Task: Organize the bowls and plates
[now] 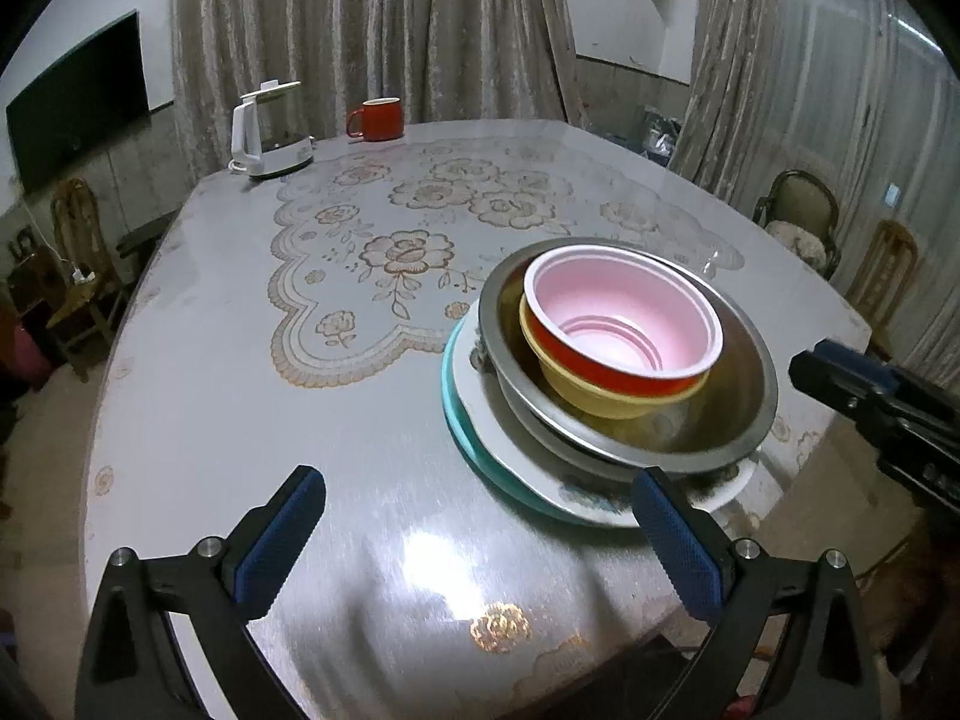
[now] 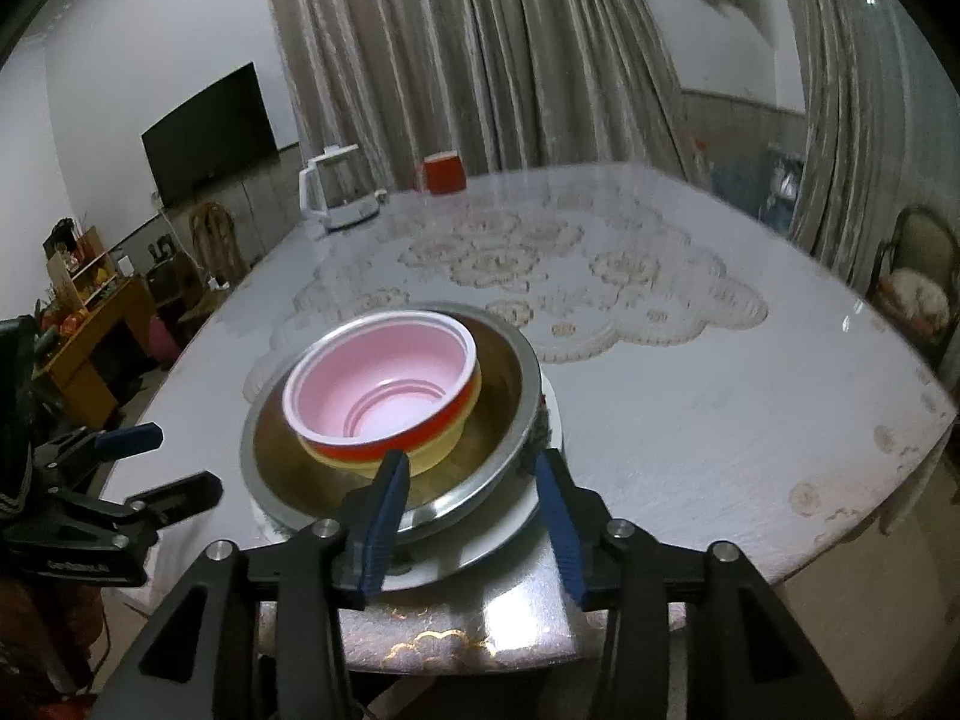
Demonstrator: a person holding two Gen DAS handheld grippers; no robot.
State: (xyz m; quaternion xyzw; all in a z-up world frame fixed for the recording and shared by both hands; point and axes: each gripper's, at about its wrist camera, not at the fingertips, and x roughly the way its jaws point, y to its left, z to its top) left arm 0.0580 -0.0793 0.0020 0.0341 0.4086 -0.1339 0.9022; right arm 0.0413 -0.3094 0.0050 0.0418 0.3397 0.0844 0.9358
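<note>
We hold the left gripper spread wide over bare table, gripping nothing; the right gripper gapes loosely, clear of the steel bowl. Only the left view shows the teal plate (bottom of the stack). Kettle and mug stand far behind.

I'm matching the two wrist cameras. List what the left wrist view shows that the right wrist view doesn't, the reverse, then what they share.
Only the left wrist view: the teal plate under the stack, and the mug's handle.

Only the right wrist view: the shelf of small items by the wall, and both fingers of the left gripper.

Both: the red bowl in a yellow bowl in the steel bowl on a white plate, the kettle, the TV, curtains, and each view's own open, empty gripper: left, right.
</note>
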